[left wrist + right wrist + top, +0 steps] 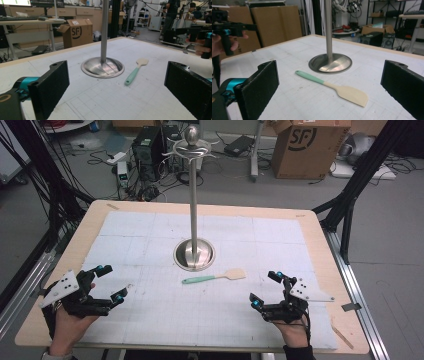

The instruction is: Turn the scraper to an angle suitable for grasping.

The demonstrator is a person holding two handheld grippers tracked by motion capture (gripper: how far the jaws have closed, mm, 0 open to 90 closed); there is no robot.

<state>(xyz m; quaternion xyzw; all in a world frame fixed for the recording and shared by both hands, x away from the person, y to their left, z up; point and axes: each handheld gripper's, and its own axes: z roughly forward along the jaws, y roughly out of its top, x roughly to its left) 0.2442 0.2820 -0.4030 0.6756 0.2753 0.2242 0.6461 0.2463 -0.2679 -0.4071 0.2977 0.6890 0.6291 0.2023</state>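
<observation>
The metal utensil stand (194,251) sits mid-table; the mint-handled spatula (215,278) lies flat just in front of it. Both the left gripper (111,282) and right gripper (266,289) gape wide, empty. Best bet: the right one pinches the handle squarely, not the blade.

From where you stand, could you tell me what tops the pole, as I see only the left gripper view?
Observer: The stand ends in a ball, with curved hooks just below it; nothing hangs on them.
Operator: Thank you. Is the right hand-held gripper open?
Observer: Yes. The right hand-held gripper has its jaws wide apart with nothing between them, and it sits near the front edge of the table.
</observation>
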